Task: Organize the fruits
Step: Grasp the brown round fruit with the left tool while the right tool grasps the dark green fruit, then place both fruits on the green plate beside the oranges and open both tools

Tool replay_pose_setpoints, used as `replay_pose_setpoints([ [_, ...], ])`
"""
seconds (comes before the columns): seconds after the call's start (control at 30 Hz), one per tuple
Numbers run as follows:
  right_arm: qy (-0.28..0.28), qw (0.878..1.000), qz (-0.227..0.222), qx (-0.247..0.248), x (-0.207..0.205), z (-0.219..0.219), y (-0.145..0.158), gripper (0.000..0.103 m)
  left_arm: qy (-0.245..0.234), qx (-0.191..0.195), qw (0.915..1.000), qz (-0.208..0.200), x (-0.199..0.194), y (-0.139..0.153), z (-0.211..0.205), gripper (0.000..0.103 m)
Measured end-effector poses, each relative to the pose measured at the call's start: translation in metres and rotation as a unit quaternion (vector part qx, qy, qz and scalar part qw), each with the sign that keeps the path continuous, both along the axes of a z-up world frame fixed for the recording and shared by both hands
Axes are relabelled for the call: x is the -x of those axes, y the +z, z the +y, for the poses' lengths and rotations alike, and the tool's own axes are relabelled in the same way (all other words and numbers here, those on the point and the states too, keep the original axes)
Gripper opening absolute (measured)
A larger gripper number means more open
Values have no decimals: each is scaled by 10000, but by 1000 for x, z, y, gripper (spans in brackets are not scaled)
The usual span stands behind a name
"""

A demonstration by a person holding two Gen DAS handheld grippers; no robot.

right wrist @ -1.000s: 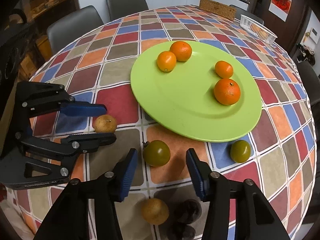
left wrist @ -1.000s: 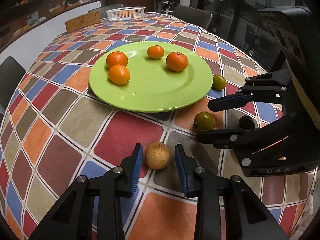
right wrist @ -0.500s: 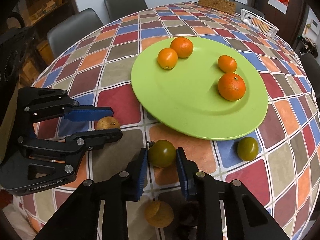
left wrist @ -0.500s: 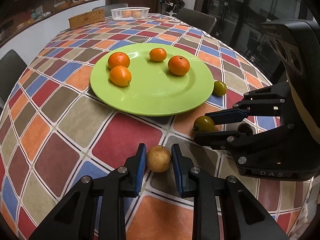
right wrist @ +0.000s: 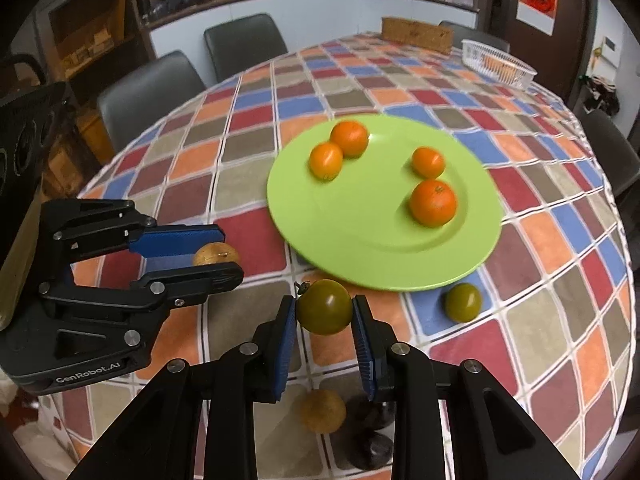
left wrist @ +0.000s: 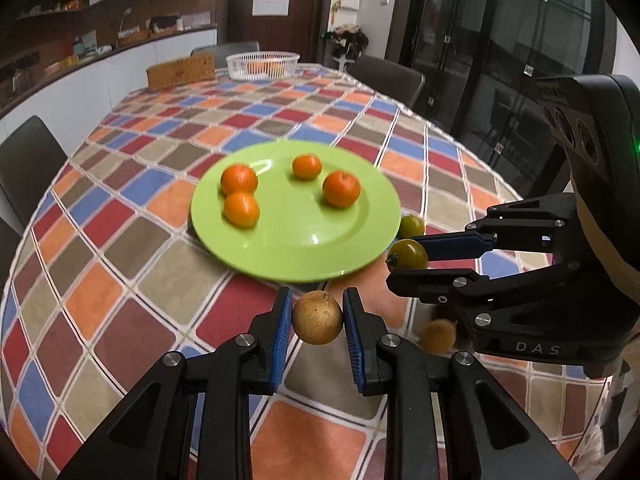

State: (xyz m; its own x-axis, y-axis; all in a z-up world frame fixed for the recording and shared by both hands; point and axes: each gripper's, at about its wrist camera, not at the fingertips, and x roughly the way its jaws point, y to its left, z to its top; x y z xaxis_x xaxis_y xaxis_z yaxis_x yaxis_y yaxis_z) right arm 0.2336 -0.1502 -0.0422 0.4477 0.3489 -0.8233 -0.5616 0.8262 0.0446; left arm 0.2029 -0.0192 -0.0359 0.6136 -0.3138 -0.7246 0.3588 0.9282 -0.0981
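Now both of my jaws are clamped on fruit above the bench (left wrist: 120,300), which wears a cloth of coloured squares. My left gripper (left wrist: 316,320) has its blue pads pressed on either side of a round, tan, speckled fruit (left wrist: 318,317) (a longan, by the look of it), held clear of the cloth just in front of the near rim of the green plate (left wrist: 296,248). My right gripper (right wrist: 324,312) is closed on a dark green tomato (right wrist: 324,306) with its stem end turned up to the left, also just short of the plate's near edge. On the plate lie four oranges (left wrist: 341,189): two touching each other at the left in the left wrist view, one small at the far side, one larger to the right. A second green tomato (right wrist: 463,302) sits on the cloth just beside the plate's rim, to the right of my right gripper. Another tan fruit (right wrist: 322,410) rests on the cloth under my right gripper, next to two dark, blurred round things (right wrist: 370,446) I cannot identify. At the far end of the bench stand a white basket (left wrist: 262,65) and a woven brown box (left wrist: 181,73), with dark chairs around.
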Motion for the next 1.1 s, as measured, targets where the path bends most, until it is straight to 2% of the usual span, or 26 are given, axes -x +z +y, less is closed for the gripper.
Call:
replay_pose_setpoints([
  [0.3,-267,9985,-444,-202,-9,-15,30,29,38,122,9992,-375,-11,29,-7,26],
  [0.53,-444,9971,-572,-255,-27,-24,40,29,63,124,9988,-465,-34,36,-9,26],
  [1.1,-775,9962,99,-372,-80,-25,1,29,249,280,9988,303,-103,-1,1,26],
])
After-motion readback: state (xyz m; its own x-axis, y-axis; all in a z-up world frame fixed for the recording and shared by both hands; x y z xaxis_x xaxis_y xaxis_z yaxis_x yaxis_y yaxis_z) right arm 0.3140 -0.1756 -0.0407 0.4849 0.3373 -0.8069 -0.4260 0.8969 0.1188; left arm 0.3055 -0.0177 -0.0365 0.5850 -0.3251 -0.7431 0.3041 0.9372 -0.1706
